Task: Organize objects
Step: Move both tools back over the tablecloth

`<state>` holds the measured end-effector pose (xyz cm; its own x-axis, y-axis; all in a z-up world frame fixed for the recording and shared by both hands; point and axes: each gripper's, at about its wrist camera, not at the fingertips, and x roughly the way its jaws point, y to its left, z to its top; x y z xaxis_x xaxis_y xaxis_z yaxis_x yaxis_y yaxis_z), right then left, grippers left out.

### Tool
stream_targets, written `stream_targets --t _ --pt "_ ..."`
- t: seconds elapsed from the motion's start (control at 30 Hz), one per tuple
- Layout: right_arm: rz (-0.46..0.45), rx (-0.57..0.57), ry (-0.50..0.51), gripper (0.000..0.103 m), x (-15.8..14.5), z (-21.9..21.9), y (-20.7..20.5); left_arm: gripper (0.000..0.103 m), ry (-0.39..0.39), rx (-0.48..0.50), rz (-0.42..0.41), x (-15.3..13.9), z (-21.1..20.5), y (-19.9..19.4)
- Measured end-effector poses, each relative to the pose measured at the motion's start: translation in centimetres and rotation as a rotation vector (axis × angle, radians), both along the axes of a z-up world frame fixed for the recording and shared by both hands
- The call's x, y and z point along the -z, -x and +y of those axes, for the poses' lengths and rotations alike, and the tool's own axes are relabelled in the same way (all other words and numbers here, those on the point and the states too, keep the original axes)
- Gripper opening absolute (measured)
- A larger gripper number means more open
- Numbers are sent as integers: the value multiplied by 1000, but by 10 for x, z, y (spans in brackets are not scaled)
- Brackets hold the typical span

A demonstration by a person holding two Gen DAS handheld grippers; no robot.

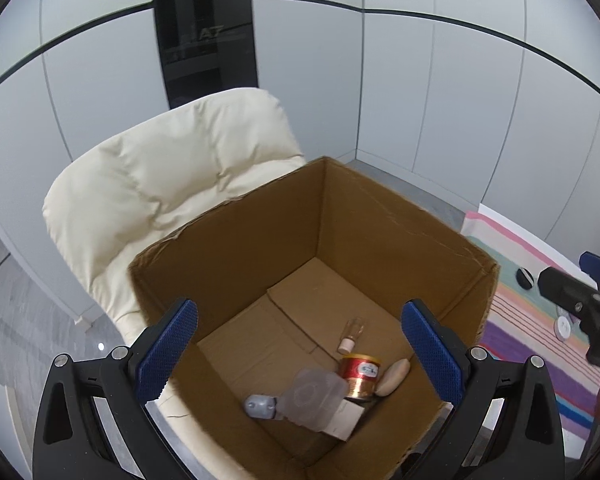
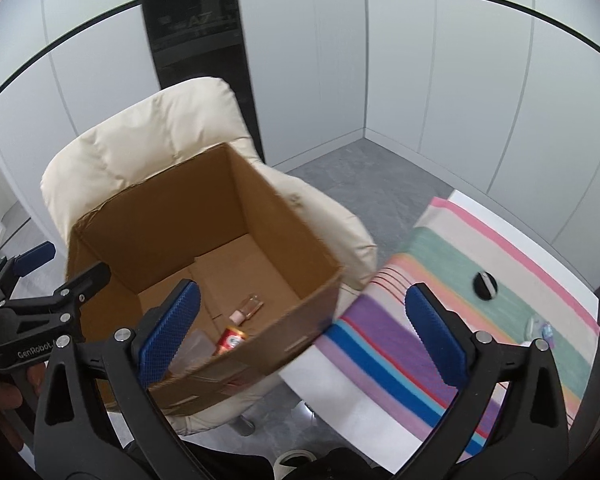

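Observation:
An open cardboard box [image 1: 228, 240] stands on a cream padded chair [image 1: 160, 184]. On its floor lie a small glass bottle with a pink cap [image 1: 352, 336], a red and gold can [image 1: 360, 374], a beige oval piece [image 1: 394, 376], a clear plastic lid [image 1: 312, 396], a small grey part [image 1: 260, 406] and a white card [image 1: 346, 420]. My left gripper [image 1: 300, 350] hangs open above the box, nothing between its blue pads [image 1: 168, 348]. My right gripper [image 2: 302, 336] is open and empty over the box's right rim [image 2: 300, 304] and the table edge. A black round knob [image 2: 485, 281] lies on the striped cloth [image 2: 440, 344].
The striped cloth covers a white table [image 2: 340, 392] right of the chair. A small clear item [image 2: 540, 326] lies near the table's right end. Pale wall panels and a dark column [image 2: 196, 40] stand behind. Grey floor [image 2: 364, 176] shows between chair and wall.

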<state>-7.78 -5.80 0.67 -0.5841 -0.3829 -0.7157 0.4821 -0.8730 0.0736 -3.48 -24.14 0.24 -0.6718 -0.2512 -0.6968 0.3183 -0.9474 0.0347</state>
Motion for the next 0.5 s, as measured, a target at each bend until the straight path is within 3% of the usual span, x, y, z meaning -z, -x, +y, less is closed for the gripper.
stream_targets --t 0.5 --pt "-3 120 -29 103 0 59 14 103 3 105 8 0 57 27"
